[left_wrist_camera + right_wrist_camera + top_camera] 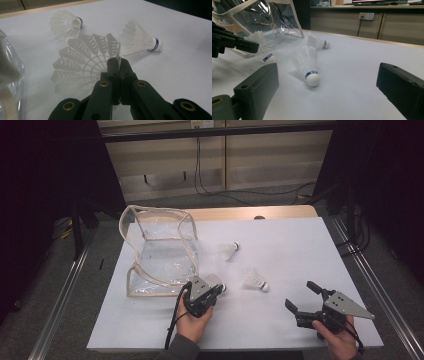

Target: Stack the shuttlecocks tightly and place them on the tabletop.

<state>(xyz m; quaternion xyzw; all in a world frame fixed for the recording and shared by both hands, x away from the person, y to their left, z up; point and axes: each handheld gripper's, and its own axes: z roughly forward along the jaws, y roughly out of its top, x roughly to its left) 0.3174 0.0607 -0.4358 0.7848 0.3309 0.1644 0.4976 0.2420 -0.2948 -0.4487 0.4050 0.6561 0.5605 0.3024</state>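
1. Standing at the table's [300, 235] left side, a clear plastic pouch [160, 252] with cream fabric edging sags open, its glossy film creased.
2. Pinching a thin edge of a white shuttlecock's [82, 67] lattice skirt, the left gripper [117, 62] has its black jaws clamped together just beside the pouch's near corner; the skirt fans out in ribbed plastic vanes.
3. Lying on the smooth white tabletop, a second shuttlecock [256, 281] points its rounded cork tip, banded in blue, toward the near right.
4. Resting farther back, a third shuttlecock [230, 251] lies near the pouch.
5. Hovering low at the right, the right gripper [305, 297] holds its blocky matte jaws wide apart with nothing between them.
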